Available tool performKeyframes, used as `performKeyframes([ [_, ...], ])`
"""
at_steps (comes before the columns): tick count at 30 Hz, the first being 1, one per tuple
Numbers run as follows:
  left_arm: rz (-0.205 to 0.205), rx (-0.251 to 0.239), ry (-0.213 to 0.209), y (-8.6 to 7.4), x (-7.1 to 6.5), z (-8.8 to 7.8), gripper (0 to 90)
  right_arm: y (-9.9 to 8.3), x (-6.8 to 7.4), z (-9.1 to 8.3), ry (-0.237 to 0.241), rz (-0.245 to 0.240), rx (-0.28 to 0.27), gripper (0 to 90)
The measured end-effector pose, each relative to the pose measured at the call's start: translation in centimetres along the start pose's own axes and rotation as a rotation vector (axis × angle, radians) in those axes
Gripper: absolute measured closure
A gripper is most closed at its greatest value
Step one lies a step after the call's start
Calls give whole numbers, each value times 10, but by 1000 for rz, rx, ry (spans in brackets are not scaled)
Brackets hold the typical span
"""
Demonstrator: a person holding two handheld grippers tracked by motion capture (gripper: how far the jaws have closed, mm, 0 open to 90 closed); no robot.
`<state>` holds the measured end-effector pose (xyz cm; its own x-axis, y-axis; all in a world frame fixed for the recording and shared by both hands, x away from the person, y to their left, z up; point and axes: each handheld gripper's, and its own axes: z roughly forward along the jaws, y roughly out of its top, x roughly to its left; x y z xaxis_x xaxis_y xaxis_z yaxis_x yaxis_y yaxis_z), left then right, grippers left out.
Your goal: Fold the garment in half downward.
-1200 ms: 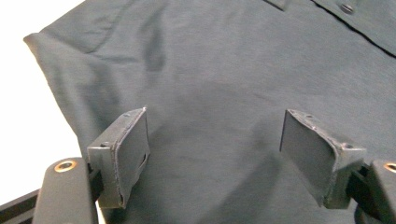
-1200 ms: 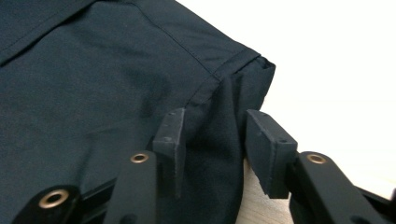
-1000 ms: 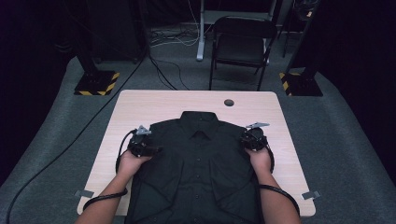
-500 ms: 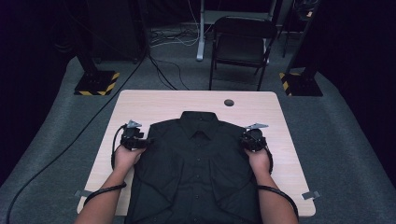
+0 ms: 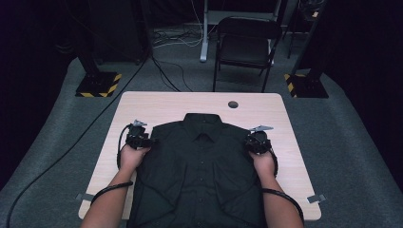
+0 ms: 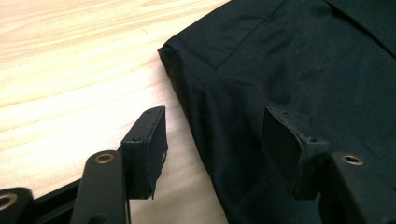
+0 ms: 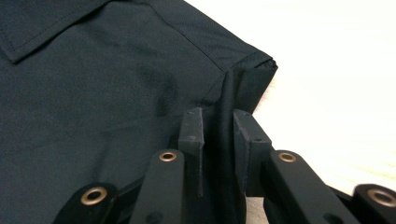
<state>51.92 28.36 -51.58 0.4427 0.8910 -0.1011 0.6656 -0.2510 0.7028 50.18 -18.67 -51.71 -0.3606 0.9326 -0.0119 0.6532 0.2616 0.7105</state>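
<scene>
A black button-up shirt [image 5: 202,166] lies flat and face up on the light wooden table [image 5: 161,107], collar toward the far side. My left gripper [image 5: 142,137] is at the shirt's left shoulder edge. In the left gripper view it [image 6: 212,135] stands open, jaws straddling the folded shoulder edge of the shirt [image 6: 289,60], one over bare wood and one over cloth. My right gripper [image 5: 254,141] is at the right shoulder. The right gripper view has it [image 7: 218,135] shut on a raised ridge of the shirt [image 7: 93,93] at the shoulder seam.
A small round hole [image 5: 233,104] marks the table's far side. A black chair [image 5: 244,45] stands behind the table, with cables on the floor and black-and-yellow stand bases [image 5: 97,84] at both sides. Bare wood surrounds the shirt left, right and beyond the collar.
My left gripper has moved outward from over the shirt's left front to its shoulder edge. The right gripper has stayed at the right shoulder.
</scene>
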Motion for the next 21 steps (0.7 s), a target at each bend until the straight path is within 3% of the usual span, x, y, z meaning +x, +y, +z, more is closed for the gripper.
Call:
performKeyframes([
  [8, 18, 6, 0, 3, -6, 5, 484, 1, 0, 0, -1, -6, 5, 751],
  [15, 41, 8, 10, 3, -10, 5, 615, 1, 0, 0, 4, -8, 8, 751],
  [21, 41, 24, -36, 4, -12, 6, 788, 2, 1, 1, 16, -14, 10, 829],
])
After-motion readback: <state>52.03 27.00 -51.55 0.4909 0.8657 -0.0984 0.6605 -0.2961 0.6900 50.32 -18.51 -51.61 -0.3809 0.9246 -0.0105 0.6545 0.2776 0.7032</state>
